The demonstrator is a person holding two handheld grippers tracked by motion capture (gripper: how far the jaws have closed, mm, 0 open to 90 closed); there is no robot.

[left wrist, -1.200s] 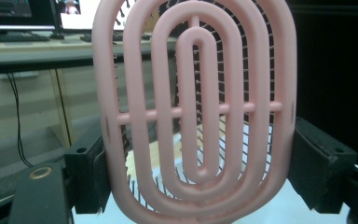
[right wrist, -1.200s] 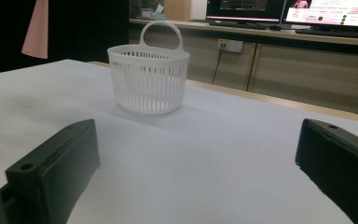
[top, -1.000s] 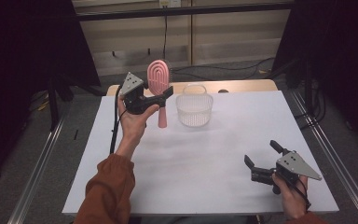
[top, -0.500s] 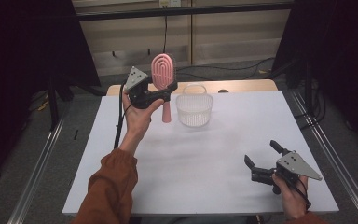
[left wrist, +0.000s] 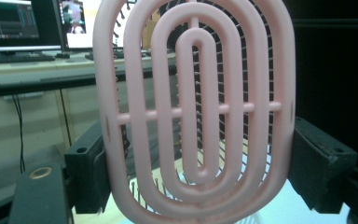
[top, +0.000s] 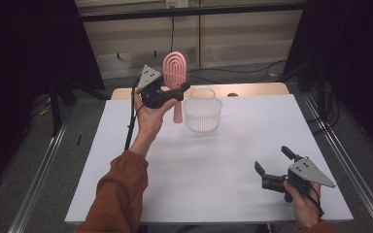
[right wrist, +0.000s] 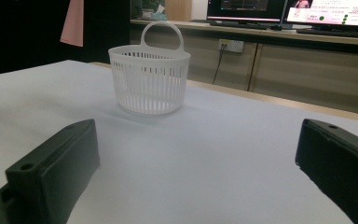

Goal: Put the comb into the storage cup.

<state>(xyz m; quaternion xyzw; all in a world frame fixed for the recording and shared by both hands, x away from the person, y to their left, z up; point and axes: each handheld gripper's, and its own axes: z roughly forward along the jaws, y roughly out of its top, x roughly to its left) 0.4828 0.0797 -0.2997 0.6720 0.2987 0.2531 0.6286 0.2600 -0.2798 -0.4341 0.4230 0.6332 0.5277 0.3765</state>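
The left gripper (top: pixel 167 92), raised in the upper middle of the high view, is clamped on the pink hairbrush (top: pixel 175 73), which stands upright with its oval head on top (the left gripper view has both jaws pressing the head's sides). Just right of it, the white basket (top: pixel 202 114) sits on the white table (top: pixel 126 194). At lower right, the right gripper (top: pixel 274 167) rests low with jaws apart, holding nothing
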